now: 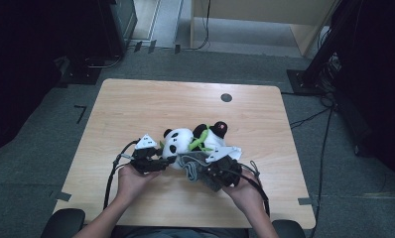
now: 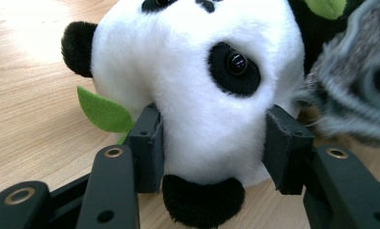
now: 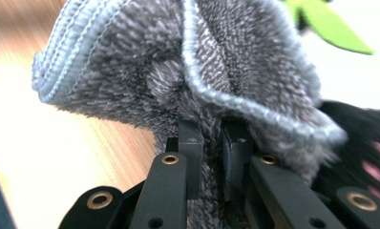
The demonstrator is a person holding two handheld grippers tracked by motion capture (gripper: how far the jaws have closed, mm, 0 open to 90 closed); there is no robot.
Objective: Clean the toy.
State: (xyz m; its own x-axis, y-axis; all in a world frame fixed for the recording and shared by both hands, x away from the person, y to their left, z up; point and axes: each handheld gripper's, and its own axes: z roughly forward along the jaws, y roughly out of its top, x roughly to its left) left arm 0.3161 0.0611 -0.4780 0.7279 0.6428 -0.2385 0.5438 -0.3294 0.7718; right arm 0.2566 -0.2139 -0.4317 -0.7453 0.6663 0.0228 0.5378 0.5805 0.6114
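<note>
A black-and-white panda plush (image 1: 185, 141) with green felt leaves lies on its side in the middle of the wooden table (image 1: 136, 104). My left gripper (image 1: 158, 162) is at its left, shut on the panda's head (image 2: 197, 71), with one pad on each side of the white muzzle (image 2: 216, 148). A green leaf (image 2: 104, 112) sticks out beside the left pad. My right gripper (image 1: 216, 171) is just in front of the panda's body, shut on a bunched grey fluffy cloth (image 3: 188, 67) between its nearly closed fingertips (image 3: 214, 152). The cloth (image 1: 190, 167) touches the plush.
A round black cable hole (image 1: 226, 97) sits near the table's far edge. Dark stands and cables (image 1: 314, 116) lie on the carpet to the right. The person's forearms come in over the near table edge. Bare wood surrounds the plush on all sides.
</note>
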